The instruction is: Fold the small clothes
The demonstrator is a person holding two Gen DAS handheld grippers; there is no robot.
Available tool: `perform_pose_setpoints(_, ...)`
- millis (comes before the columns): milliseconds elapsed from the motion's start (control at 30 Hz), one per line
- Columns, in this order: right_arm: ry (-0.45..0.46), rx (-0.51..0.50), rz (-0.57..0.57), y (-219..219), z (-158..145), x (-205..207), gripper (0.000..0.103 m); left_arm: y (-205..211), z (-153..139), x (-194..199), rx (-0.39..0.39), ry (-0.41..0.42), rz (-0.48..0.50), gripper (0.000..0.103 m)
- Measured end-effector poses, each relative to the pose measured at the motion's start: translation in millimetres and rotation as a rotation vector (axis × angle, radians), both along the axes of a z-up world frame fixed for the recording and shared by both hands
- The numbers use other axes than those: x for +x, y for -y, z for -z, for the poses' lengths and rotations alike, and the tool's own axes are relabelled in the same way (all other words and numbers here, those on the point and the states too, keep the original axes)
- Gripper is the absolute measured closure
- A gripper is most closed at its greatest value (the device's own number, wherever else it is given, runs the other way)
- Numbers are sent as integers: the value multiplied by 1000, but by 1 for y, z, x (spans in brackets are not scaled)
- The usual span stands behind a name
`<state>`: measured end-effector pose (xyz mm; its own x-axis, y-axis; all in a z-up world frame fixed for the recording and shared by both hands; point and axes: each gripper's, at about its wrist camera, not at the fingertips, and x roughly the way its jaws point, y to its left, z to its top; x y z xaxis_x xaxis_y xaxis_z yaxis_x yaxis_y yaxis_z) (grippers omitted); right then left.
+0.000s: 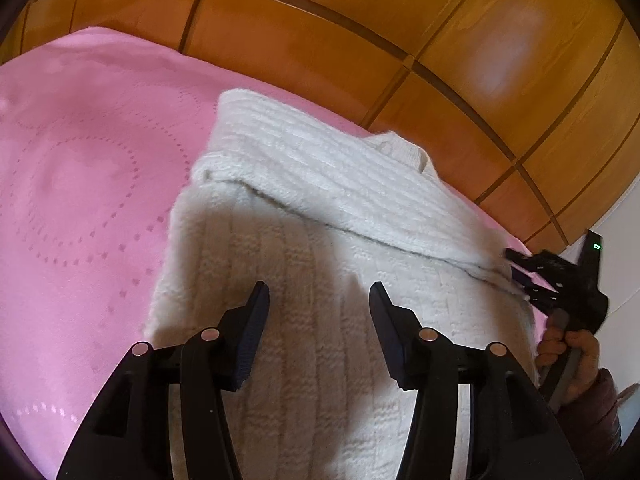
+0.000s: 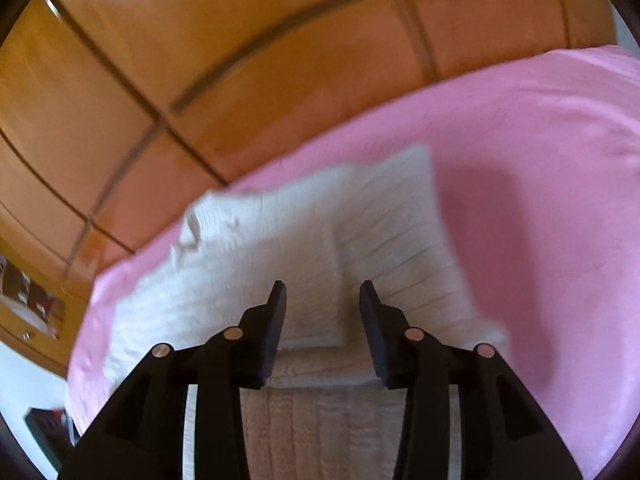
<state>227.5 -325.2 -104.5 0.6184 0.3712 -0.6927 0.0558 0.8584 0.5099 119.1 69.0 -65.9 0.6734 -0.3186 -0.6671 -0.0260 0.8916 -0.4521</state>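
Observation:
A white knitted sweater [image 1: 304, 216] lies on a pink blanket [image 1: 88, 184], with a sleeve folded across its body. My left gripper [image 1: 318, 300] is open and empty just above the sweater's body. The right gripper [image 1: 520, 276] shows at the sweater's right edge in the left wrist view, held in a hand. In the blurred right wrist view the right gripper [image 2: 322, 300] is open and empty above the sweater [image 2: 280, 256], over the folded sleeve's end.
A wooden panelled wardrobe [image 1: 440, 40] stands close behind the bed. It also shows in the right wrist view [image 2: 200, 60]. The pink blanket [image 2: 540, 200] spreads wide to the right of the sweater there. A white wall [image 1: 624, 248] is at the far right.

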Motion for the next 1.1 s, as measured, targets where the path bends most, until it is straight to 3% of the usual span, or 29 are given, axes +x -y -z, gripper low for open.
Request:
perform_pose_setpoints(67,-4,-63,-31,-19,4,6,92,2,1,3,13,-6,2,52)
perform_pose_setpoints(100,-1,-83,-39,-23,3,6,94,2,1,4,20,-6,5,52)
perform_pose_setpoints(233,94,-140,27,-17,-24,-6,95,-5,1,7,25,-13,-1,52)
perform_pose_setpoints(400,26,-233,23,-11,-3,-4,95,-37,-6,6,-100,-13,-33,52)
perform_pose_setpoints(567,31,-229,32,-10,1,-6,94,-88,-16,34,-203,-8,-127,52)
perform_pose_setpoints(767,112,-280,77,-10,-23,-18,75,-116,-5,94,-295,-79,-147,52)
perform_pose_setpoints(800,128,-282,77,-11,-28,-20,67,-116,-4,100,-300,-83,-144,52)
perform_pose_setpoints(933,168,-282,15,-31,-41,-19,55,-116,9,129,-356,-134,-121,52)
perform_pose_setpoints(967,170,-287,-7,-39,-40,-17,53,-114,12,135,-365,-140,-109,56)
perform_pose_setpoints(1000,169,-296,-18,-44,-40,-15,51,-112,13,140,-364,-142,-103,73)
perform_pose_setpoints(1067,153,-324,-42,-56,-33,-9,50,-104,6,140,-317,-107,-97,91)
perform_pose_setpoints(1100,142,-331,-47,-60,-28,-6,48,-100,0,136,-282,-76,-104,92)
